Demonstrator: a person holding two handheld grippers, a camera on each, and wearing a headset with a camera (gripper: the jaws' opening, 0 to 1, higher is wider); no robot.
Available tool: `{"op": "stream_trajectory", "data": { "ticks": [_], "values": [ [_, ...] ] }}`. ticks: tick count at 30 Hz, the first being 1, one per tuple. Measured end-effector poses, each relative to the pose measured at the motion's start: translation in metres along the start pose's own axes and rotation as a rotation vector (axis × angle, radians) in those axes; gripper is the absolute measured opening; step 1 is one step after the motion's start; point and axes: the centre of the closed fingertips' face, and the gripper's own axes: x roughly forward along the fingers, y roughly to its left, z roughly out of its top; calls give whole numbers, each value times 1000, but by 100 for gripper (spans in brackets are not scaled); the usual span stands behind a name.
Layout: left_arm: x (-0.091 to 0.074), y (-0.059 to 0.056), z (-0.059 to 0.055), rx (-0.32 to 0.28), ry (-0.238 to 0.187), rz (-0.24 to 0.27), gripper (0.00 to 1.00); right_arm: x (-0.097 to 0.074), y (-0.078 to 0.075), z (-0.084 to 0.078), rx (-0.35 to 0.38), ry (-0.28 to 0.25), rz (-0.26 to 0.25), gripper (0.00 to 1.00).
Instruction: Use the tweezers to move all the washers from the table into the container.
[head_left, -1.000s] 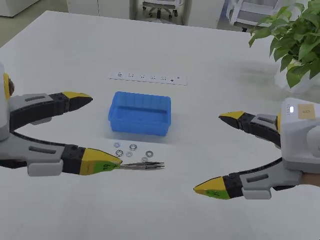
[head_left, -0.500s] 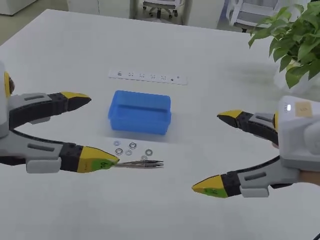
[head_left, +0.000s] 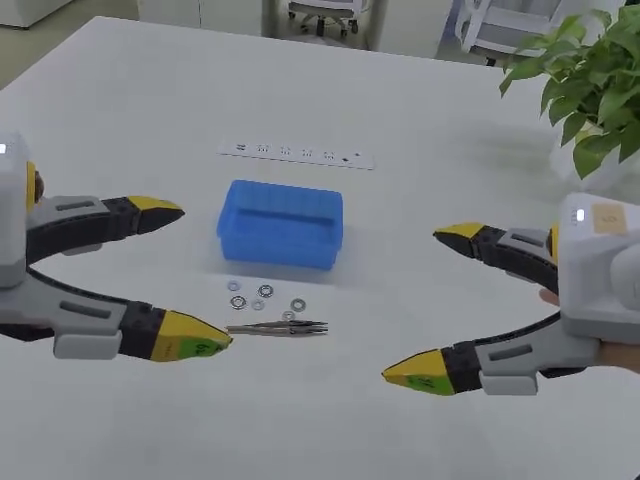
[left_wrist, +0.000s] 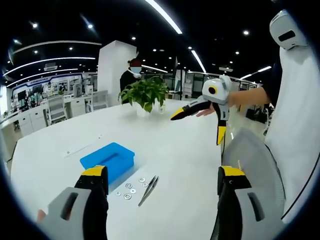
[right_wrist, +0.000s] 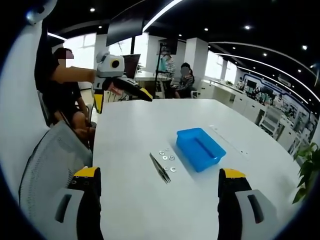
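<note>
Our left gripper (head_left: 202, 275) and right gripper (head_left: 411, 304) hover, fingers wide open and empty. The tweezers (head_left: 280, 327) lie on the desk (head_left: 450, 140) at 6 o'clock of the washers (head_left: 262, 298), the container (head_left: 280, 225) at 12. If we pinch carelessly, the tweezers may skid and scatter washers.

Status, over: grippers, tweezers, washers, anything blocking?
Left gripper open, right gripper open, both empty. Tweezers lying on table beside washers, ungripped. Washers all outside blue container. Nothing blocks the tweezers.

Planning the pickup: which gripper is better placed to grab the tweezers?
Left, probably. The left gripper is open, with one jaw tip right beside the near end of the tweezers; the right gripper, also open, sits farther away.
</note>
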Motion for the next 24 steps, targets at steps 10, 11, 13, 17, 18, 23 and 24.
{"op": "stream_trajectory", "data": {
  "ticks": [10,11,13,17,18,23,24],
  "values": [
    [-5,-6,-11,-12,19,10,92,2,-2,9,12,-25,9,98],
    [-5,-6,-11,-13,16,13,92,2,-2,9,11,-21,12,98],
    [-5,-7,-11,-11,16,17,92,2,-1,7,7,-13,17,98],
    [-4,-9,-12,-8,24,14,92,2,0,6,8,-11,19,98],
    [-3,-9,-13,-5,26,11,92,3,0,6,10,-14,21,98],
    [-2,-7,-16,-5,38,14,91,5,0,5,10,-10,23,98],
    [-2,-6,-16,-6,38,15,91,5,0,5,13,-11,24,98]
  ]
}}
